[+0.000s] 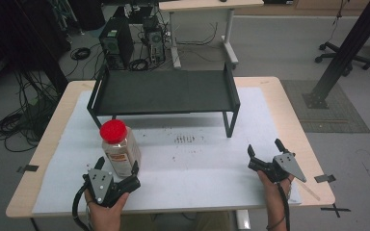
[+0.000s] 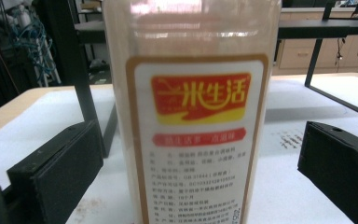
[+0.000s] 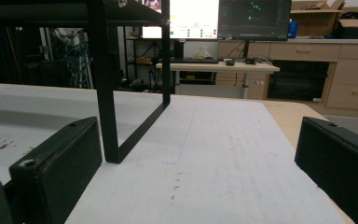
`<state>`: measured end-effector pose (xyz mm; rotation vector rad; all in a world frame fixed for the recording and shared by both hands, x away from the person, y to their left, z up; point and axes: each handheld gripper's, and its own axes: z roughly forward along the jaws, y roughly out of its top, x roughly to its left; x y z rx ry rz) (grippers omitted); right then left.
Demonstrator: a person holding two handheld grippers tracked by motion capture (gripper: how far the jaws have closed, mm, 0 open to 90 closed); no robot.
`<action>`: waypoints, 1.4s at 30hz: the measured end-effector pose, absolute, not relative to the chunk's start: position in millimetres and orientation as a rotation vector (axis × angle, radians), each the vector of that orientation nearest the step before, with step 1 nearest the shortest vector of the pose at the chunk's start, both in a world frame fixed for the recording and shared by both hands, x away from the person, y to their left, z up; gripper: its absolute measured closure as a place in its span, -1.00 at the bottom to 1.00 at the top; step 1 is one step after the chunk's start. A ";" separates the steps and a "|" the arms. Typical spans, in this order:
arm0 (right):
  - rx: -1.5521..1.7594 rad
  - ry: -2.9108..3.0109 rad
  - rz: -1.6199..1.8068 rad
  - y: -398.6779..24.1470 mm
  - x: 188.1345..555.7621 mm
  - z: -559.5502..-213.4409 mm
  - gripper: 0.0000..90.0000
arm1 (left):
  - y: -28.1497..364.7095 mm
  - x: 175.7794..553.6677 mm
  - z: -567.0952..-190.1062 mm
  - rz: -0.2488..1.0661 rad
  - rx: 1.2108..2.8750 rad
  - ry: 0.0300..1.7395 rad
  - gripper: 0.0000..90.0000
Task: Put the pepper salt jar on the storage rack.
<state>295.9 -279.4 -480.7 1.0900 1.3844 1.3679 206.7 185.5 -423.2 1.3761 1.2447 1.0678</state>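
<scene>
White-covered worktop (image 1: 197, 159): red-lidded jar (image 1: 119, 147) is stood upright before black rack (image 1: 164, 91), framed untouched between spread jaws of left hand-held gripper (image 1: 118, 166); right hand-held gripper (image 1: 265, 151) is held released, well apart

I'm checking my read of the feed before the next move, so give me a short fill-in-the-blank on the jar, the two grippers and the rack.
1. The jar has a lid coloured ____.
2. The jaws of the left gripper stand open on either side of the ____.
3. The right gripper is open and holds ____.
4. The black rack stands on the far side of the jar, and its top shelf bears ____.

Missing words: red; jar; nothing; nothing
</scene>
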 end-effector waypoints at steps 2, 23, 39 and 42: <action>1.090 1.384 1.368 -279.4 295.9 -480.7 -0.98 | 184.7 207.4 -425.7 1.071 1.380 1.250 -1.00; 1.088 1.384 1.369 -279.6 295.9 -480.8 -0.98 | 183.1 214.3 -441.1 1.094 1.379 1.289 -0.99; 1.088 1.384 1.370 -279.6 295.9 -480.8 -0.98 | 182.0 229.0 -445.3 1.094 1.377 1.308 -0.98; 1.089 1.384 1.370 -279.6 295.9 -480.8 -0.98 | 181.8 233.1 -445.6 1.095 1.376 1.310 -0.98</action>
